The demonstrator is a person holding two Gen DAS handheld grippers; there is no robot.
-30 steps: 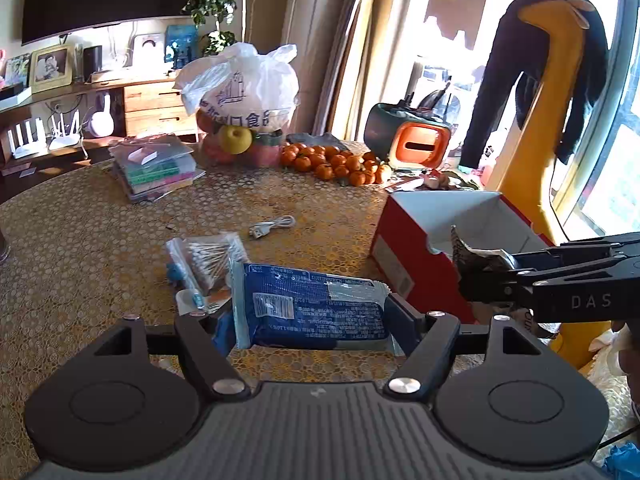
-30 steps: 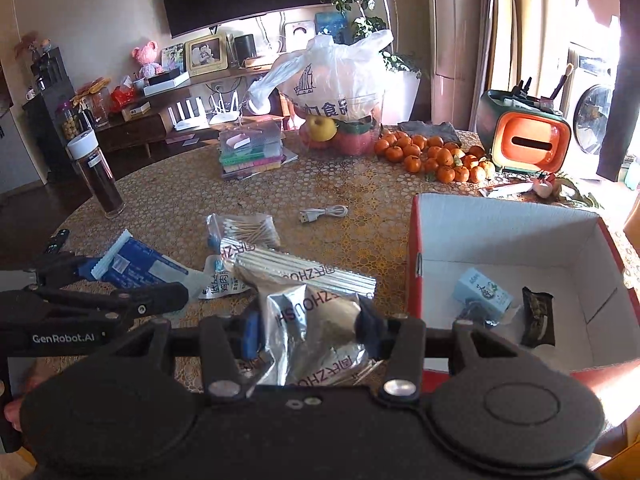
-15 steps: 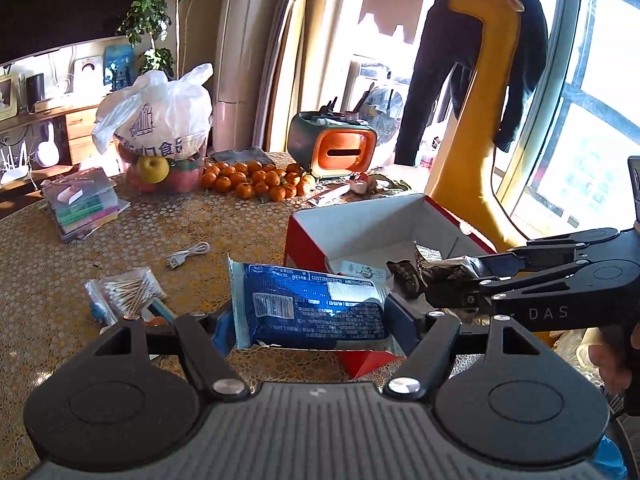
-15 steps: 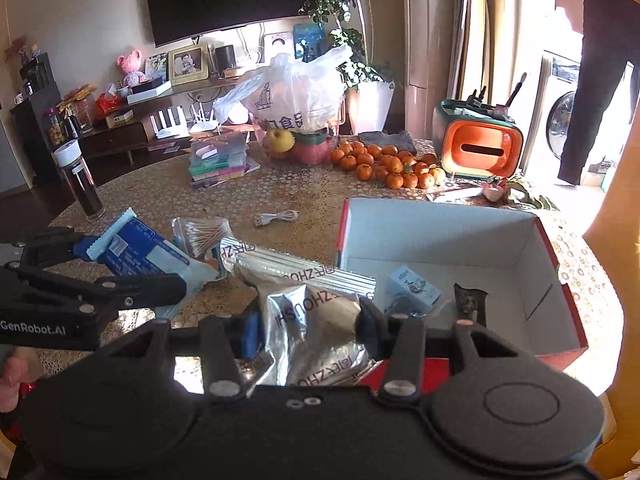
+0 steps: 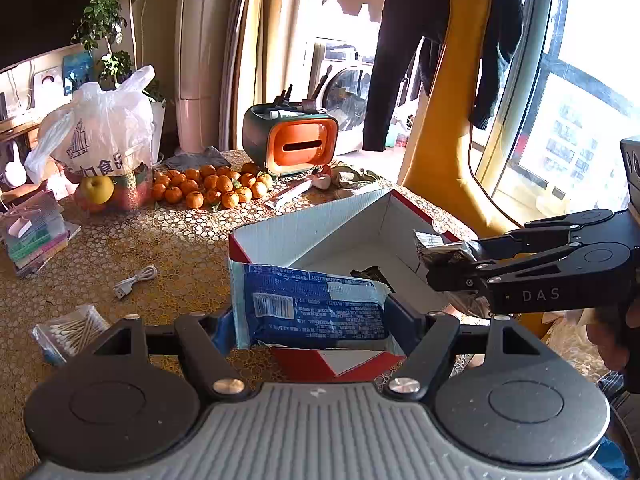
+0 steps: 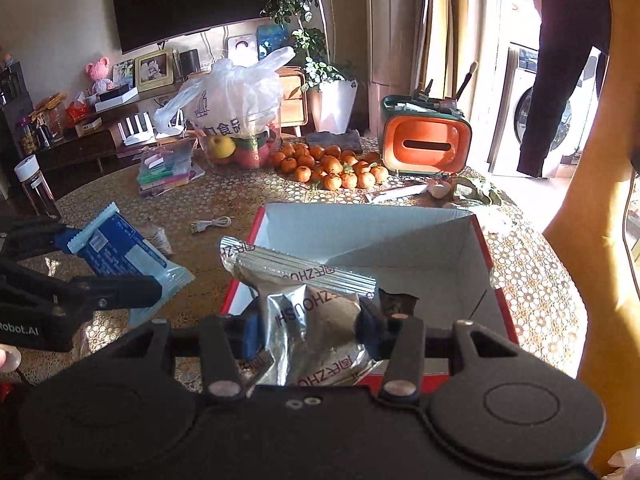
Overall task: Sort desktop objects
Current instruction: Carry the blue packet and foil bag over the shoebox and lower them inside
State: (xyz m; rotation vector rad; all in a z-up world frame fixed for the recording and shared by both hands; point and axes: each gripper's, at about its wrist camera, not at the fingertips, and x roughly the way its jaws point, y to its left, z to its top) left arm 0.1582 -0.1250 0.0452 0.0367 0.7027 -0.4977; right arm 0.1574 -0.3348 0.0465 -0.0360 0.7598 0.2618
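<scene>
Blue packet [image 5: 316, 308] clamped crosswise in left gripper [image 5: 316, 320]; foil pouch [image 6: 308, 316] gripped by right gripper [image 6: 310, 326]; box [image 6: 486, 256] directly ahead, right nearer.

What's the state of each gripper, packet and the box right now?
Left gripper: shut on the blue plastic snack packet, held above the table.
Right gripper: shut on the crinkled silver foil packet, at the box's near edge.
Red cardboard box with white inside: open, no lid on it.
White USB cable: loose on the table.
</scene>
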